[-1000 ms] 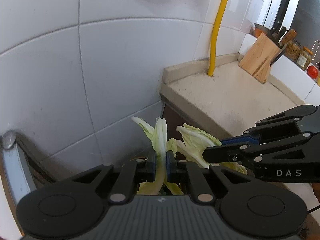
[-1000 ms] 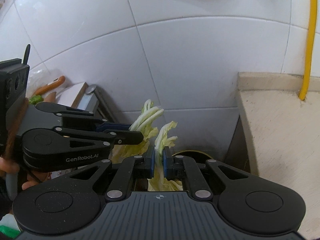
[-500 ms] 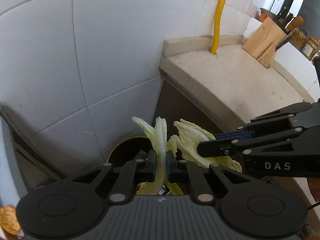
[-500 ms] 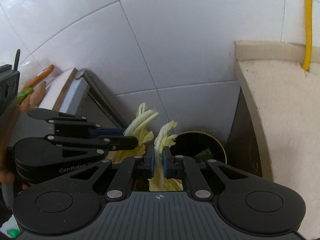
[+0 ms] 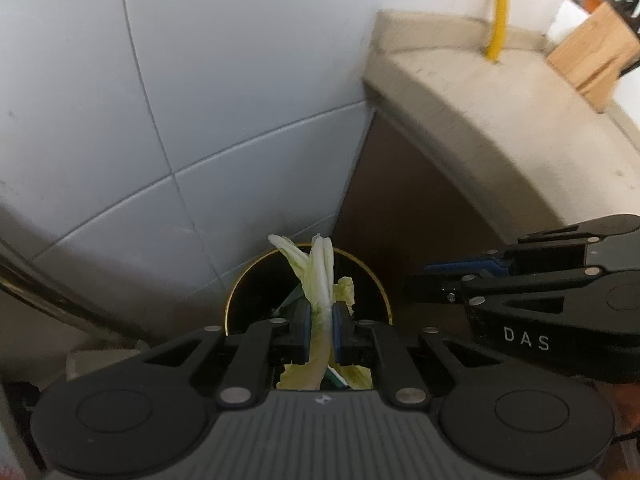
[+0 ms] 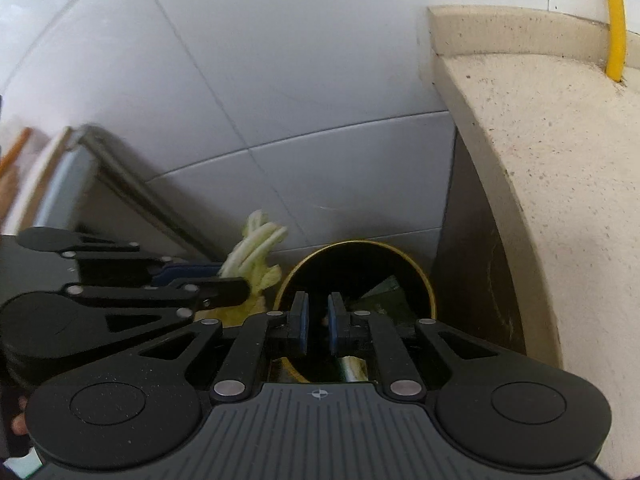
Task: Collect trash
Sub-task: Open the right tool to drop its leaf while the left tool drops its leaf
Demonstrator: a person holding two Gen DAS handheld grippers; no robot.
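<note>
A round black trash bin with a gold rim [image 5: 240, 300] stands on the floor in the corner, directly under both grippers. My left gripper [image 5: 320, 328] is shut on a pale green cabbage leaf [image 5: 320, 276] that sticks up over the bin's mouth. In the right wrist view that left gripper [image 6: 240, 288] and its cabbage leaf [image 6: 256, 248] hang just left of the bin [image 6: 428, 288]. My right gripper [image 6: 318, 320] is over the bin, its jaws opening with nothing between the pads. A pale leaf scrap [image 6: 354, 364] shows below its body. The right gripper [image 5: 416, 280] also appears in the left wrist view, without a leaf.
A beige stone counter [image 5: 500, 120] overhangs the bin on the right, with a yellow pipe [image 5: 500, 8] and a wooden knife block [image 5: 592, 52] on it. White wall tiles [image 6: 280, 100] stand behind the bin. A metal edge [image 6: 120, 168] slopes down on the left.
Both grippers have dropped toward the bin, which now fills the lower middle. The right gripper's pads have parted and its cabbage leaf is gone from between them. The left still grips its leaf.
</note>
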